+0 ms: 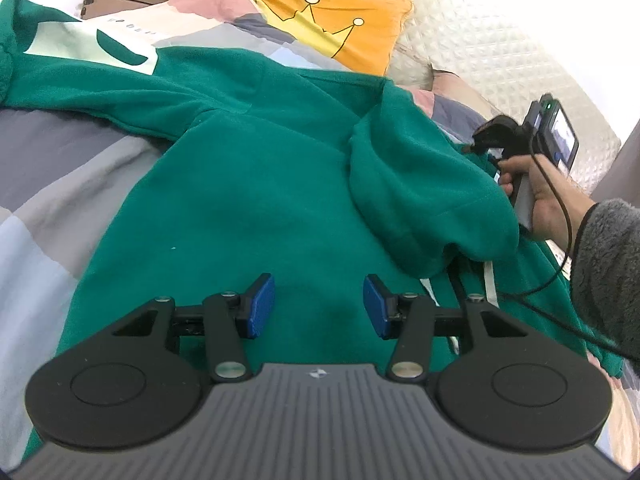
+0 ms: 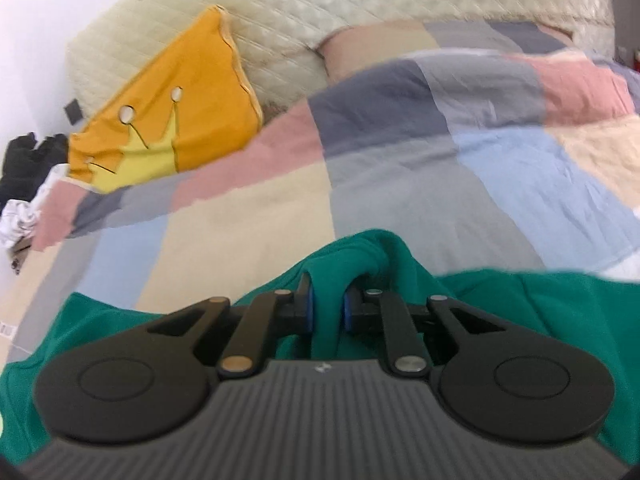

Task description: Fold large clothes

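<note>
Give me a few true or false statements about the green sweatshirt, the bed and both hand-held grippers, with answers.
1. The right hand-held gripper pinches green sweatshirt fabric. True.
2. The left hand-held gripper is clamped on a sleeve. False: it is open above the sweatshirt and holds nothing.
3. An orange pillow with a crown drawing lies at the head of the bed. True.
4. The sweatshirt lies on a bare wooden floor. False: it lies on a patchwork blanket.

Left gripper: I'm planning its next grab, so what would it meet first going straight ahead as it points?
Probably the green sweatshirt itself: the open left gripper points across its flat body, nothing nearer in line.
</note>
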Demonstrator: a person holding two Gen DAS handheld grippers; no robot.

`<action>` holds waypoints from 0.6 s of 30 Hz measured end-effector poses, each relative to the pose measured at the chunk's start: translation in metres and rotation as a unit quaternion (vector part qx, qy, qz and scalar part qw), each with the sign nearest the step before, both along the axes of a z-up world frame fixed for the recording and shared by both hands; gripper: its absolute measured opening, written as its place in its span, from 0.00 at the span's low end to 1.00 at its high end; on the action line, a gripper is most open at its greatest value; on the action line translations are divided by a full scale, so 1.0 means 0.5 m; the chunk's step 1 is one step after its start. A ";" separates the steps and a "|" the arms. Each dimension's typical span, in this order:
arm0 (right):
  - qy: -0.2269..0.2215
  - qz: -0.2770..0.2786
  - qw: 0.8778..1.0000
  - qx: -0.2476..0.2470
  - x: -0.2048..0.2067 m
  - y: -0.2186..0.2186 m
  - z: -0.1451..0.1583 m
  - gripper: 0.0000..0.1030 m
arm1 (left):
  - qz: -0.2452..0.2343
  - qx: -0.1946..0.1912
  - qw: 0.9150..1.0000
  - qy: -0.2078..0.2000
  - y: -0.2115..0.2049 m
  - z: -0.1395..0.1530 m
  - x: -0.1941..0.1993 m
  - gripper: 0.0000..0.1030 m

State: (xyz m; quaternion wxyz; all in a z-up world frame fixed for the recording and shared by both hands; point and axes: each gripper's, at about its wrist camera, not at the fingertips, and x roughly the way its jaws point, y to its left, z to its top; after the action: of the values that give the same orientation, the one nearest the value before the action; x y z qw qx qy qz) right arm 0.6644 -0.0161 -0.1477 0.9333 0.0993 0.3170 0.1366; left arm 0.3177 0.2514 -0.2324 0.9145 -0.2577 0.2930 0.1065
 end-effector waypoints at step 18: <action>-0.057 0.131 0.989 0.036 -0.285 0.015 0.081 0.71 | -0.015 0.009 1.000 0.018 -0.013 0.033 -0.017 0.53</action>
State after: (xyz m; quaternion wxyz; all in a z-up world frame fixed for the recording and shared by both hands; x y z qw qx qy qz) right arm 0.5217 -0.0085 -0.1074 0.9197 0.0824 0.2687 0.2740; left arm 0.3091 0.2447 -0.2156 0.9129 -0.2434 0.3120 0.1004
